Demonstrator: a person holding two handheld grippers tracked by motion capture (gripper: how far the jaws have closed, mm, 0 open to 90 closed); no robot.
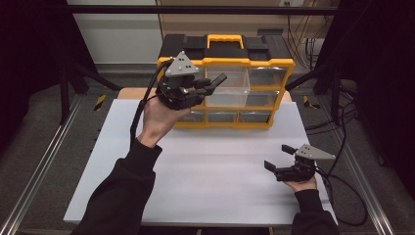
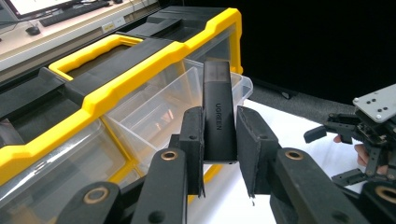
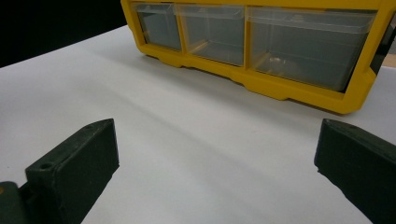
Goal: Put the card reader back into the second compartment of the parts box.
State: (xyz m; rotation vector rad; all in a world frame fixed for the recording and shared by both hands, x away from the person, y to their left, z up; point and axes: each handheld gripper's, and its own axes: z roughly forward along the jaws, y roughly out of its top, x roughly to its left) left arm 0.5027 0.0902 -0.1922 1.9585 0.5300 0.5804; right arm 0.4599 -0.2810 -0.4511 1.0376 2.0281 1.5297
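Note:
My left gripper (image 1: 206, 87) is raised in front of the yellow and black drawer organizer (image 1: 254, 62). It is shut on a black USB stick (image 2: 218, 112) marked UGREEN, which stands up between the pads. The stick's tip (image 1: 219, 78) points at a clear drawer (image 1: 229, 90) pulled out of the organizer's top row; this drawer (image 2: 154, 105) looks empty. My right gripper (image 1: 279, 156) rests low at the table's front right, open, with nothing between its fingers (image 3: 74, 163). It also appears far right in the left gripper view (image 2: 362, 135).
The white table top (image 1: 210, 166) stretches between the organizer and the person's arms. The organizer's lower clear drawers (image 3: 299, 42) are pushed in. Metal rails (image 1: 44, 161) run along both table sides, and cables (image 1: 342, 181) trail on the right.

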